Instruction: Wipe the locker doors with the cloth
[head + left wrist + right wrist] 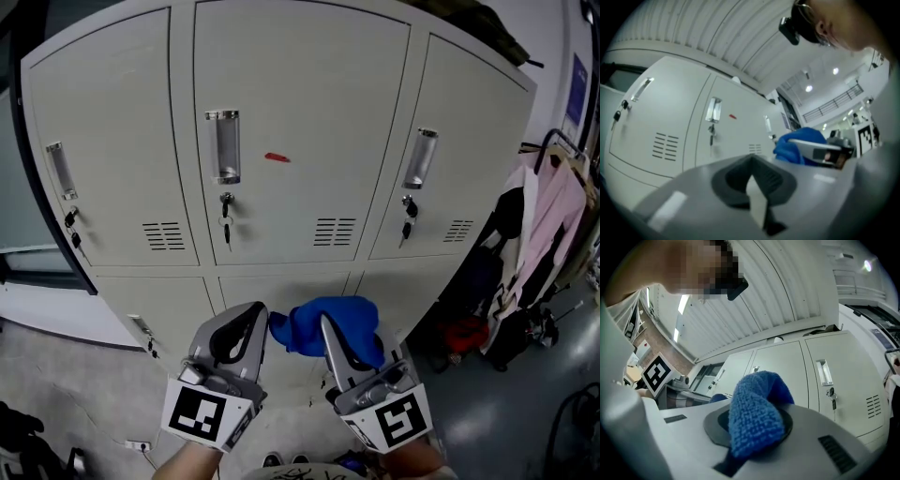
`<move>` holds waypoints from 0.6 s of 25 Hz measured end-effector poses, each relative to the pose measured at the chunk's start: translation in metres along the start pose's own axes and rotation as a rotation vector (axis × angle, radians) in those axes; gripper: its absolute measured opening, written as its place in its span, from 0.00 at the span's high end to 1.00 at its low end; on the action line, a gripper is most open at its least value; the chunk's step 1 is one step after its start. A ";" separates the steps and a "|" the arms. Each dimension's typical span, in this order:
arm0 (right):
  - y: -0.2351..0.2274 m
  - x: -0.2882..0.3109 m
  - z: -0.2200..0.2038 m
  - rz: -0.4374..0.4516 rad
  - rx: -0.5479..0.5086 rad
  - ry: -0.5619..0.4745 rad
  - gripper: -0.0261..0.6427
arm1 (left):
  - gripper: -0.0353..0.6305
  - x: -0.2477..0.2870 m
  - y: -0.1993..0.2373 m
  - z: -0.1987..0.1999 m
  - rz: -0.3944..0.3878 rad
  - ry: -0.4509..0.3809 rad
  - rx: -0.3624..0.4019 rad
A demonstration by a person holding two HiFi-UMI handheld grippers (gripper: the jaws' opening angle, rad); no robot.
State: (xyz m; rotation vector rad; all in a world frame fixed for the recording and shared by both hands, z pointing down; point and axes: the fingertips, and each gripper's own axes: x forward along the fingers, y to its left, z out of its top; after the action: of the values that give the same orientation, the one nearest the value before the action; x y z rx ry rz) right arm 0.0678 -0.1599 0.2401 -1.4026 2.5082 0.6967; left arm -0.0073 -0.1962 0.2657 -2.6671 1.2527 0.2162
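The grey locker doors (300,112) stand ahead in the head view, the middle one bearing a small red mark (277,157). The same mark (733,116) shows in the left gripper view. My right gripper (330,326) is shut on a bunched blue cloth (330,319), held low in front of the lower lockers and apart from the doors. In the right gripper view the cloth (757,413) bulges out of the jaws of the right gripper (754,430). My left gripper (253,314) is beside it, shut and empty, as the left gripper (752,183) also shows in its own view.
Keys (226,225) hang in the upper door locks under recessed handles (224,145). Clothes on a rack (553,225) and a red bag (466,335) crowd the right side. A dark item (487,28) lies on top of the lockers. A cable (141,445) lies on the floor at left.
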 end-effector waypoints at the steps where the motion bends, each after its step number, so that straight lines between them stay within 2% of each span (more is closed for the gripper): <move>1: 0.000 0.001 0.001 -0.001 0.001 -0.002 0.93 | 0.94 0.000 0.002 0.001 0.008 0.003 0.006; 15: -0.010 0.007 -0.013 -0.020 0.031 0.024 0.93 | 0.94 0.010 0.011 -0.014 0.009 0.019 -0.028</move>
State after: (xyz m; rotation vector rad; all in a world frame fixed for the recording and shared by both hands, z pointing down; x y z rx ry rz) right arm 0.0734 -0.1761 0.2456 -1.4313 2.5081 0.6379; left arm -0.0088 -0.2131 0.2758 -2.6935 1.2775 0.2111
